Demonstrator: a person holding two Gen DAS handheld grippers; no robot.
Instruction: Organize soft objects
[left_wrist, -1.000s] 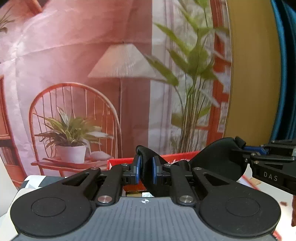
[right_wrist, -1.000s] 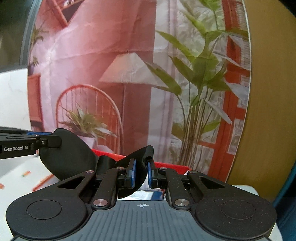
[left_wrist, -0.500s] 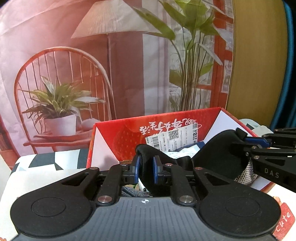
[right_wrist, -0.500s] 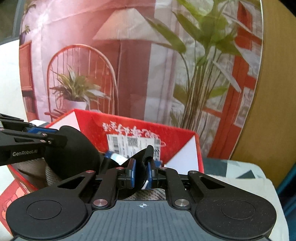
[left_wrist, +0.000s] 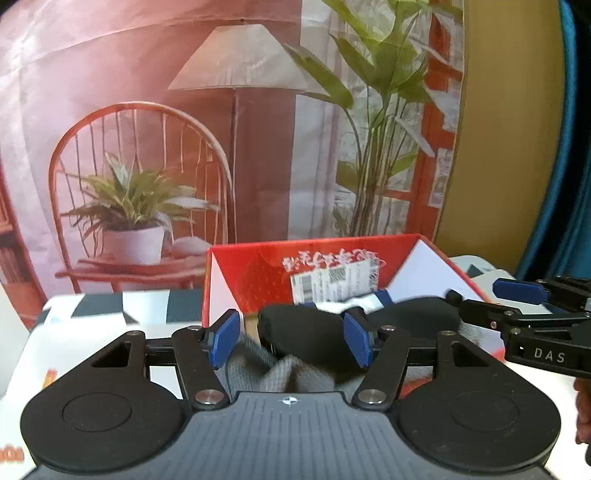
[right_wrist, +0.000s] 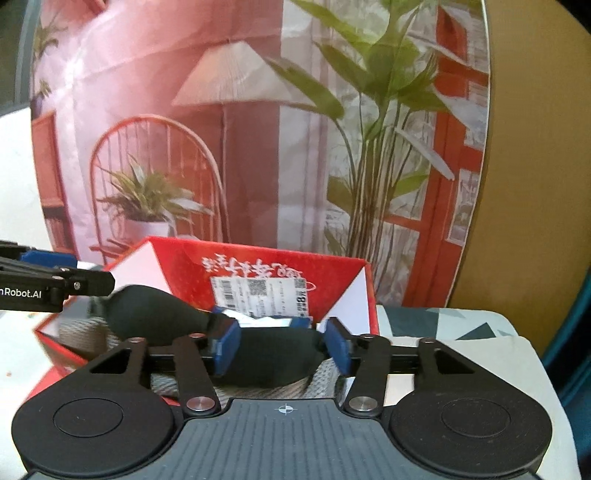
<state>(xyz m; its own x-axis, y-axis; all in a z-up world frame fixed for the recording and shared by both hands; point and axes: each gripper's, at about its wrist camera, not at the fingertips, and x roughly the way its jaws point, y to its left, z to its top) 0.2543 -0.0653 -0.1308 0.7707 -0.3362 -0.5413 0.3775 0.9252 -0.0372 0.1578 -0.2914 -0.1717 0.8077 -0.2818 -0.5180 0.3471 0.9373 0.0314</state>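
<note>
Left gripper (left_wrist: 290, 339) and right gripper (right_wrist: 282, 345): black linkages, blue pads, silver screws.

Left hand-held gripper (left_wrist: 290, 338) opening, black eye mask (left_wrist: 306, 334) between

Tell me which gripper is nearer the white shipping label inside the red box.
Neither clearly. The left gripper and right gripper both hang at the red box's near side, opening over the black eye mask, the shipping label on the wall beyond.

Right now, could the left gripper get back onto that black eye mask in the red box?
Probably yes. The left gripper has its jaws opening, and one end of the black eye mask lies between them on the grey knit in the red box. Nothing blocks it; the right gripper straddles the other end.
</note>
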